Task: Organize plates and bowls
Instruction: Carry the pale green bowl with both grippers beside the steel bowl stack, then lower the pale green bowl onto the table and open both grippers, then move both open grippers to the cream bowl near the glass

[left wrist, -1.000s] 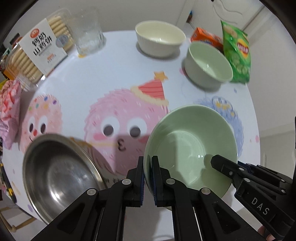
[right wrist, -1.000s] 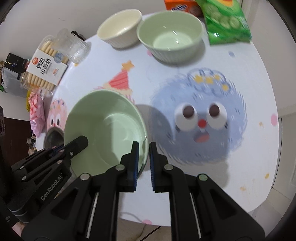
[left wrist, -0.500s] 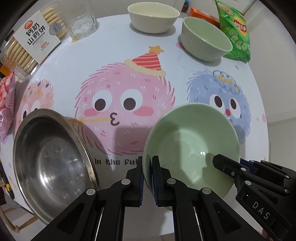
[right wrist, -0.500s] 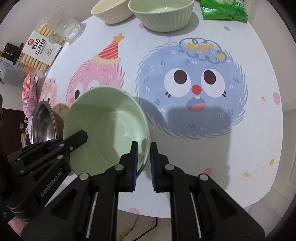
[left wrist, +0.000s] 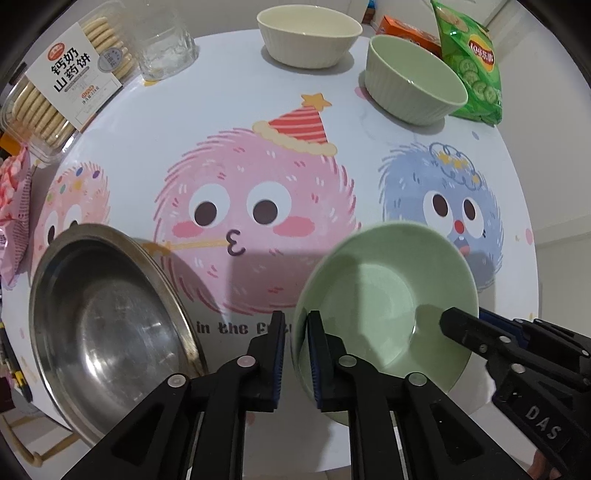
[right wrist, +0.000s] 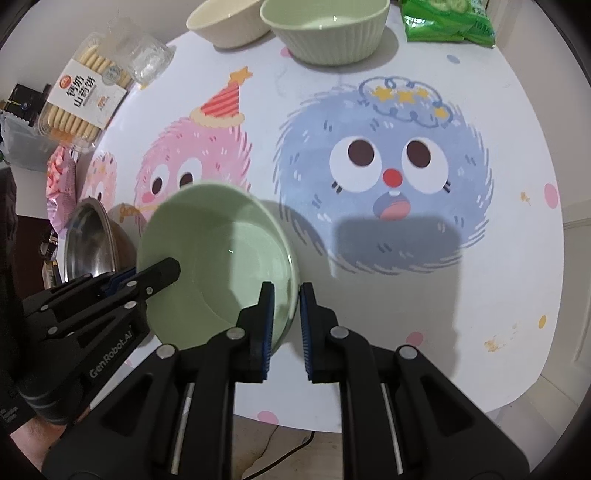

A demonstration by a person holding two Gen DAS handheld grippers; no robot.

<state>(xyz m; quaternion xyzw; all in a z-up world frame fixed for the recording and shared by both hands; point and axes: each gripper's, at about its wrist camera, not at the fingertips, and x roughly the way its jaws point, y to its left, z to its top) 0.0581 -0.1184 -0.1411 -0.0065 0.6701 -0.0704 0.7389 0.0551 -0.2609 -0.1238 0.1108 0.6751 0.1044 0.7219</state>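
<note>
A pale green smooth bowl sits on the table near its front edge; it also shows in the right wrist view. My left gripper straddles its left rim, jaws a little apart. My right gripper straddles its right rim, jaws a little apart. A steel bowl lies to the left. A ribbed green bowl and a ribbed cream bowl stand at the far side.
A biscuit box and a glass stand at the far left. A green crisp bag and an orange box lie at the far right. A pink packet is at the left edge.
Both grippers' jaws have opened slightly around the green bowl's rim. The bowl has come down towards the table near the front edge over the last second.
</note>
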